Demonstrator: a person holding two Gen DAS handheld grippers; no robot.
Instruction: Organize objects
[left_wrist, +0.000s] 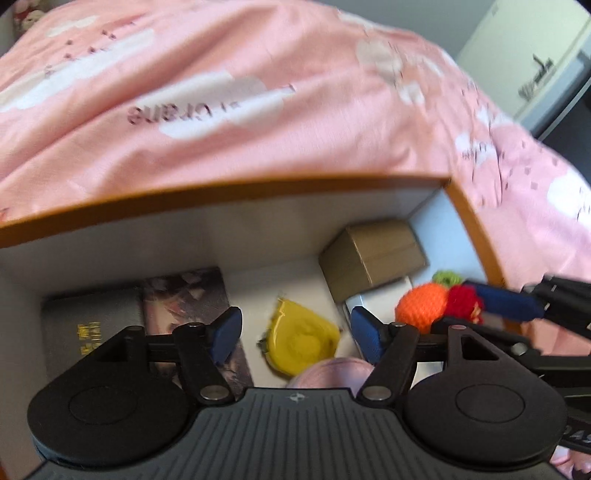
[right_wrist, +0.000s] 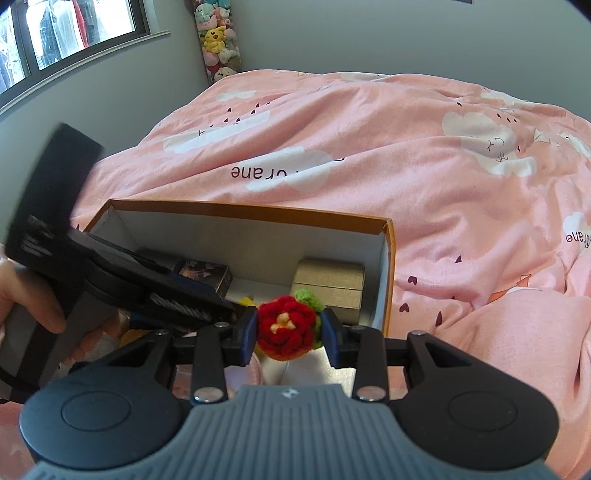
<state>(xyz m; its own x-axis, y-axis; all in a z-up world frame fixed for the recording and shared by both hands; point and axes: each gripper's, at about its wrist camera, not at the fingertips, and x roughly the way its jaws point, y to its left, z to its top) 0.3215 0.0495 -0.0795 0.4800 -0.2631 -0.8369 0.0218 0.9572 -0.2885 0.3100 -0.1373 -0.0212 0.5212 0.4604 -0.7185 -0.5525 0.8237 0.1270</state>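
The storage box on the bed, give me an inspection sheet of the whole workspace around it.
Surface: pink cloud-print bedspread, rumpled.
Job's things: open storage box holding a cardboard carton, yellow item and books; crochet toy, red, orange and green.
Clutter: nothing seen outside the box.
Grippers: right claw shut on the crochet toy above the box; left claw open, empty, over the yellow item.
Cables: nothing seen.
Surroundings: window, plush toys hanging on the wall, a hand on the left handle.
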